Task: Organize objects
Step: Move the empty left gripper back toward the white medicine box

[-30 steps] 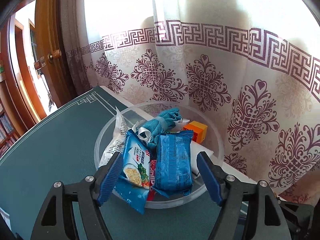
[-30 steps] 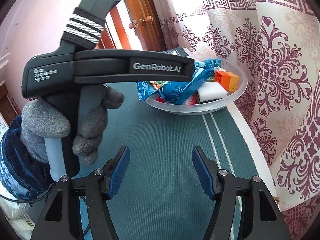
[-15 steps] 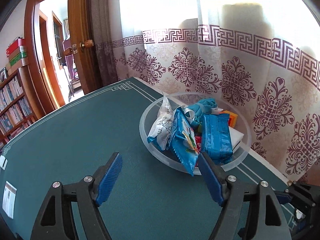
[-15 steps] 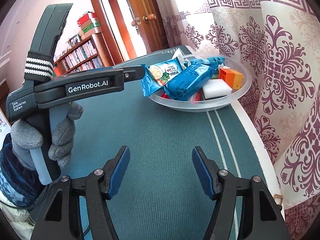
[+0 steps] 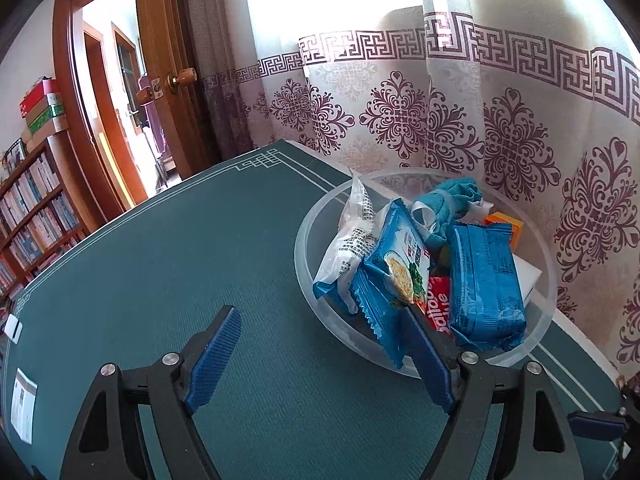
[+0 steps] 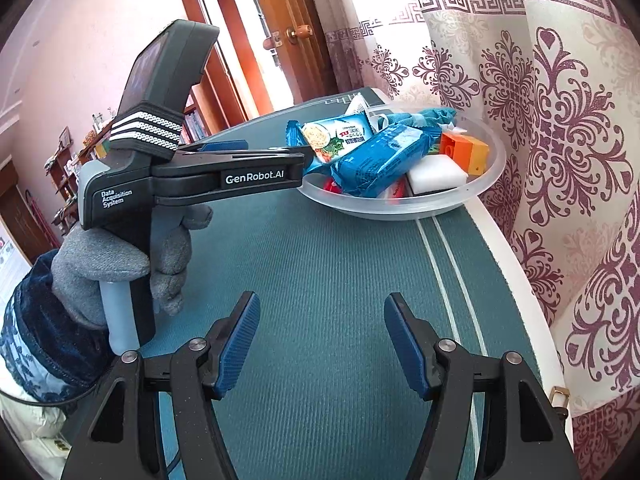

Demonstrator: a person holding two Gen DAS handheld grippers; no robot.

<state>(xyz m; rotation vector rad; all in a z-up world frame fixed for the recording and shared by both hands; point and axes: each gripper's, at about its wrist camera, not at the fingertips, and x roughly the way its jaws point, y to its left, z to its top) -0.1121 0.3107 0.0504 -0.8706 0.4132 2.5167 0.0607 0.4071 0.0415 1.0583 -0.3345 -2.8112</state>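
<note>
Widening the left gripper [image 5: 320,356] just now, nothing between its blue pads, right pad seemingly touching the cracker packet [image 5: 394,280] overhanging the bowl [image 5: 316,216] rim. Keeping the right gripper [image 6: 320,344] parted, empty, near the table's curtain-side edge. Centring both pads astride the packet before closing.

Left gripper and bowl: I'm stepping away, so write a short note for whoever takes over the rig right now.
Left gripper: open, jaws just widening, nothing between them; its right finger is at the cracker packet overhanging the clear bowl.
Right gripper: open, empty, over bare green table mat.
Bowl holds the packets, blue wafer pack, teal cloth, orange block and white sponge.
Done: nothing lies outside the bowl.
Left: all of the sorting, apparently.
</note>
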